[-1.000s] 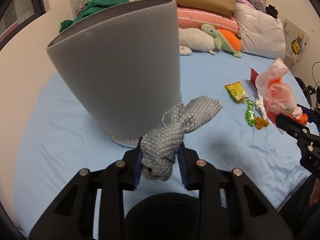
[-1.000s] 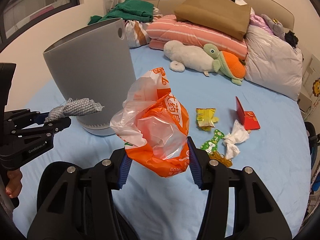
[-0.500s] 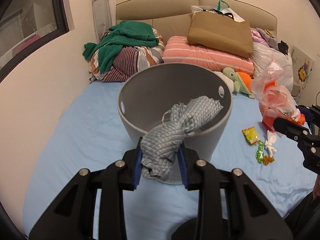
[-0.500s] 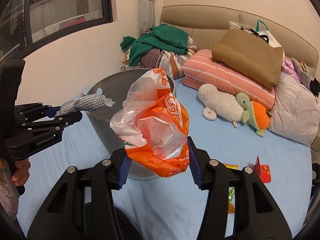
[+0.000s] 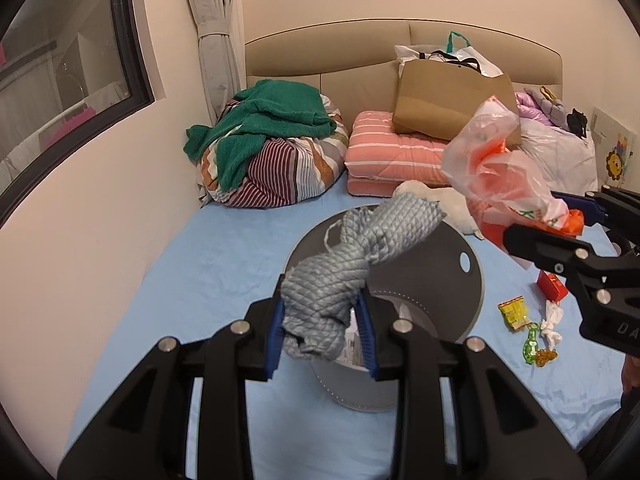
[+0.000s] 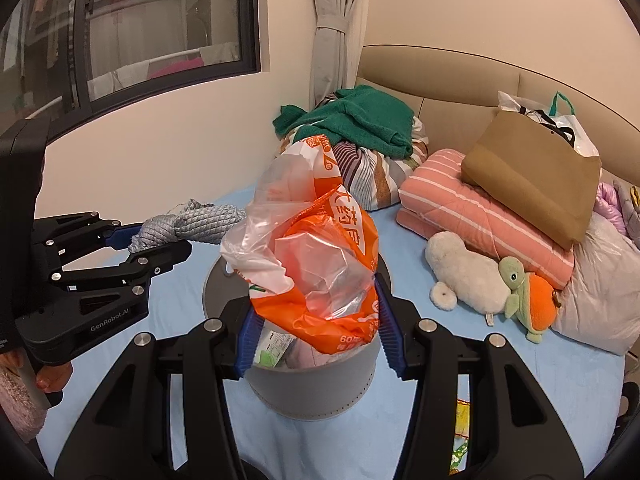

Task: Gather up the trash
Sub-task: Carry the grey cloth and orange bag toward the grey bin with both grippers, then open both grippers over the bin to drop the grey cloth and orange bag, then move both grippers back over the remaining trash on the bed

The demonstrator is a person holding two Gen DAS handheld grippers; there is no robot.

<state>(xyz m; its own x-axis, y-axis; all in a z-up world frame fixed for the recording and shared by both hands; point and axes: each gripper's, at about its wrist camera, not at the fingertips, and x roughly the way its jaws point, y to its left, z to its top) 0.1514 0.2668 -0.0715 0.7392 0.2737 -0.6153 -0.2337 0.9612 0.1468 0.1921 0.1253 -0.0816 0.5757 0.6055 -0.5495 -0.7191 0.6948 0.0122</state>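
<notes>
so both grippers are over the bin (image 5: 472,280) right now, which sits on the blue bed (image 5: 200,280) with some paper and packaging already in the bottom; left gripper (image 5: 323,322) has its jaws partly closed and pinched on a knotted grey rag (image 5: 352,256), right gripper (image 6: 316,330) is about half open and clamped on the lower part of an orange and clear bag (image 6: 316,248)

what I'd worry about: the bag is puffy and light, so if the jaws let go while it's off-centre it could drift, catch the rim and slide off onto the bed; most of it stands up above the jaws, so it might also just flop over and cling to a pad instead of falling; the rag's long end sticks out past the jaws toward the far rim, so it may drape over the edge rather than go in

also the two grippers are near each other over one opening; dropping both together risks a bump or the bag landing on the rag; and there are wrappers (image 5: 528,328) by the bin not yet picked up
</notes>
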